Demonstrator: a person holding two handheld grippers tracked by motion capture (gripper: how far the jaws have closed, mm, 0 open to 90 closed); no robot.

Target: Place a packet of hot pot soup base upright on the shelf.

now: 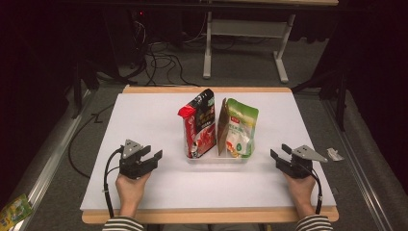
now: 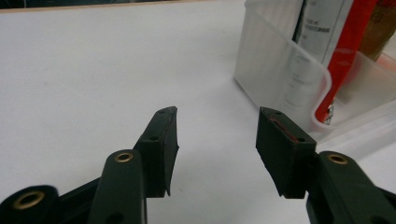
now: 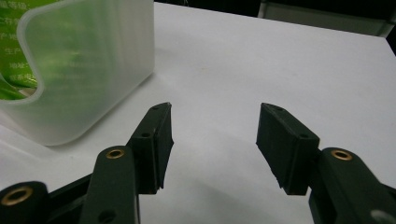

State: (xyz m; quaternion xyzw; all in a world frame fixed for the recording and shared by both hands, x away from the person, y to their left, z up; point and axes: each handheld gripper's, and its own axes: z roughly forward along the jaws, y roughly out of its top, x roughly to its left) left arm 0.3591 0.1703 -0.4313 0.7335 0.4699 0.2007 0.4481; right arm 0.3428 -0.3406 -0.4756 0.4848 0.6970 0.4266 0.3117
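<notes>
A clear plastic bin stands mid-table holding three upright pouches: a red one, a brown one and a green one. My left gripper rests on the white tabletop left of the bin, open with nothing between its jaws. In the left gripper view the gripper points past the bin's corner, where the red pouch shows. My right gripper lies right of the bin, open and empty. In the right gripper view the gripper has the bin wall and green pouch at upper left.
The white table surface has a wooden rim. A small silvery wrapper lies near the right edge. A green packet lies on the floor at lower left. Cables and desk legs sit beyond the table.
</notes>
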